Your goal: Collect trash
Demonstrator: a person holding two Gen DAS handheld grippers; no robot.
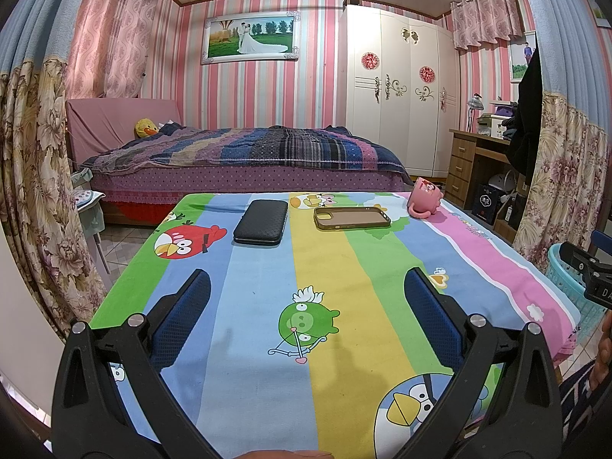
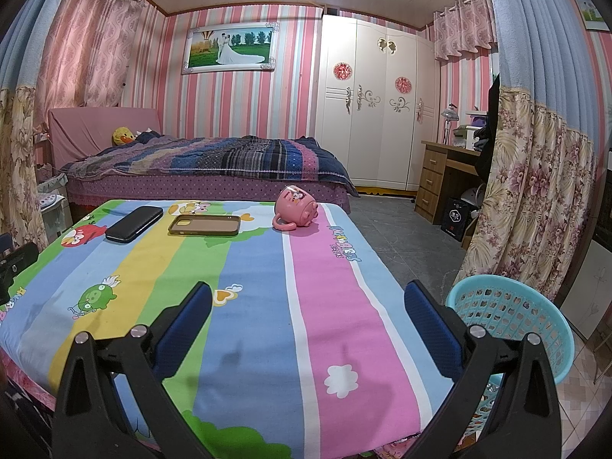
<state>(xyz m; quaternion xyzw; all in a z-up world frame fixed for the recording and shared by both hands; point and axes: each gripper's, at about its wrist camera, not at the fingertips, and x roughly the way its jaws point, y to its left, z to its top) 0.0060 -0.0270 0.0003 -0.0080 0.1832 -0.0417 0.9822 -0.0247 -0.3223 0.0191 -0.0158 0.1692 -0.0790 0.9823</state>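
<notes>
On the cartoon-print tablecloth (image 1: pixel 267 287) lie a black textured case (image 1: pixel 261 222), an olive-brown phone case (image 1: pixel 352 217) and a pink mug (image 1: pixel 424 199) tipped on its side at the far right. They also show in the right wrist view: black case (image 2: pixel 134 223), phone case (image 2: pixel 205 225), mug (image 2: pixel 297 209). My left gripper (image 1: pixel 306 290) is open and empty above the near half of the table. My right gripper (image 2: pixel 308 302) is open and empty near the table's right edge. A turquoise plastic basket (image 2: pixel 512 306) stands on the floor right of the table.
The basket also shows in the left wrist view (image 1: pixel 570 279), behind part of the right gripper's body. A bed (image 1: pixel 244 157) lies beyond the table, a white wardrobe (image 1: pixel 401 95) and wooden desk (image 1: pixel 474 160) at back right. Floral curtains (image 2: pixel 535 191) hang on both sides.
</notes>
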